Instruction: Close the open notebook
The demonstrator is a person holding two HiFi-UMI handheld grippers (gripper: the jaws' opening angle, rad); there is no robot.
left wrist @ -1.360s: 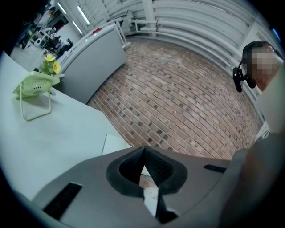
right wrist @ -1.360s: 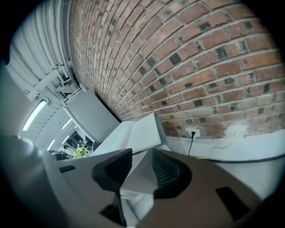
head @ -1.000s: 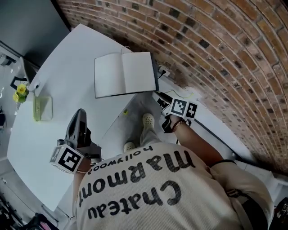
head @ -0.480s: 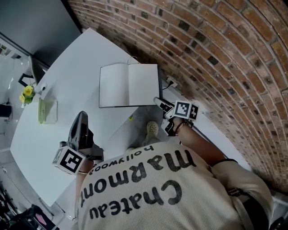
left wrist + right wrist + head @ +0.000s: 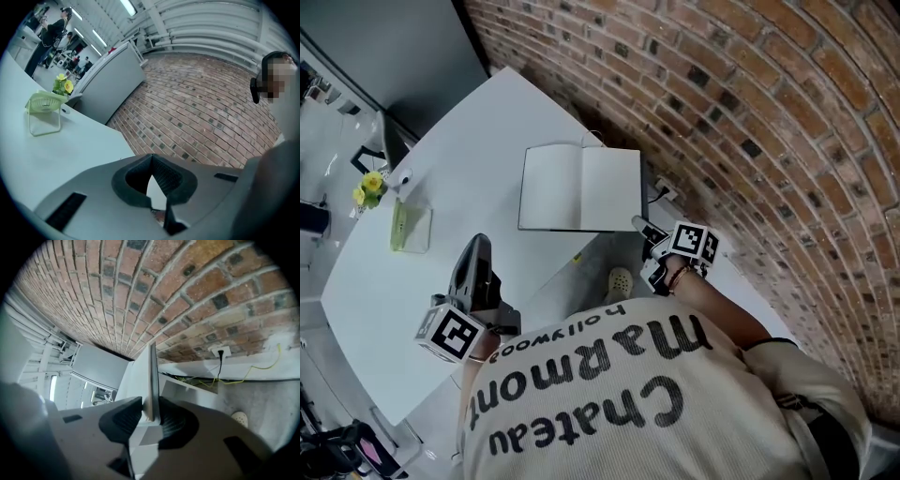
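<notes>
An open notebook [image 5: 581,187] with blank white pages lies flat near the white table's [image 5: 459,150] right edge. My right gripper [image 5: 641,226] is at its near right corner. In the right gripper view the notebook's edge [image 5: 152,371] stands between the jaws of the right gripper [image 5: 150,414], which are closing, and both pads touch it. My left gripper [image 5: 478,247] hovers over the table's near part, well left of the notebook. In the left gripper view the left gripper [image 5: 151,157] shows its tips together with nothing held.
A small green fan [image 5: 411,228] and yellow flowers [image 5: 370,187] stand at the table's left. A brick wall [image 5: 750,112] runs close on the right, with a socket and cable [image 5: 220,353] low on it. My shoe [image 5: 619,281] shows below the table edge.
My right gripper has come up to the notebook's right corner and its jaws have narrowed onto the edge. The left gripper has stayed about where it was.
</notes>
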